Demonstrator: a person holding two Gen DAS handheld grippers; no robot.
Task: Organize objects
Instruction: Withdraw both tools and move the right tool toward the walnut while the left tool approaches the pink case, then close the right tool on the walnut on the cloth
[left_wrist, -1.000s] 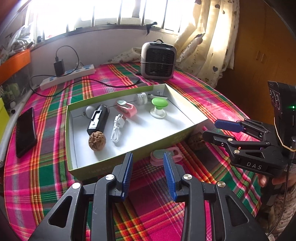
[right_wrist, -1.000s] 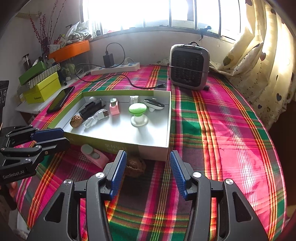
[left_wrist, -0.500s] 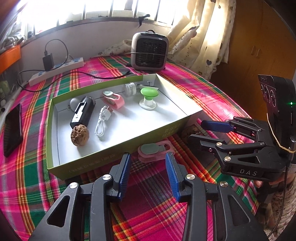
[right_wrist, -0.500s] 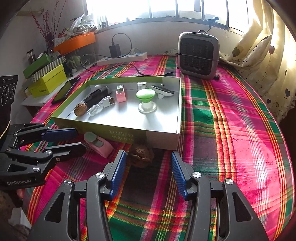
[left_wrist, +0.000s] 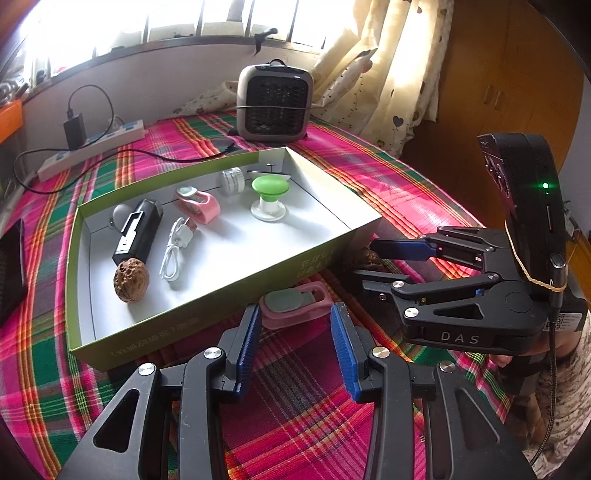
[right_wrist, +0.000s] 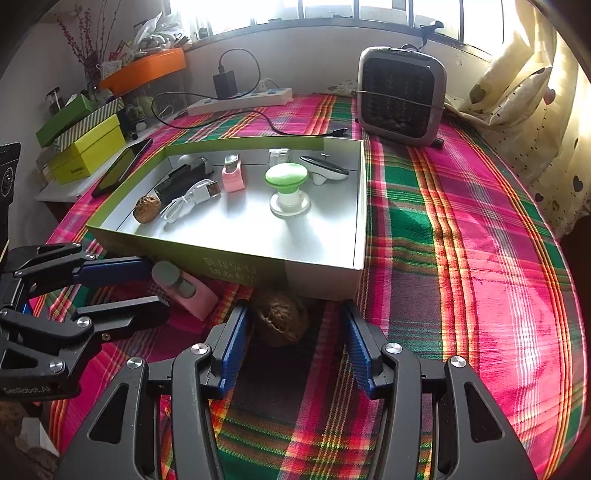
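Left wrist view: the left gripper (left_wrist: 295, 328) hangs over the plaid-covered desk (left_wrist: 388, 192), its jaws apart and bare, with a pink clip (left_wrist: 293, 304) lying just ahead of the blue pads and not yet pinched. The clip rests on the cloth against the near wall of the shallow green box (left_wrist: 207, 306), outside it. In the right wrist view, the right gripper (right_wrist: 295, 332) is likewise open and empty, its pads flanking a walnut (right_wrist: 282, 319) that sits on the cloth by the box's near right corner; whether the left pad brushes the shell cannot be told.

Inside the box lie a second walnut (left_wrist: 131, 278), a white cable (left_wrist: 175, 251), a black case (left_wrist: 138, 230), another pink clip (left_wrist: 197, 205) and a green-topped knob (left_wrist: 269, 197). A small heater (left_wrist: 275, 105) and a power strip (left_wrist: 92, 149) stand toward the far edge of the desk.

Both loose pieces look light. The clip appears to be smooth hard plastic, likely slippery, and is probably best taken across its long flat sides near the middle. The walnut is rigid and ridged, which should give the pads purchase, yet its roundness means it may roll or squirt out unless squeezed across its widest part.
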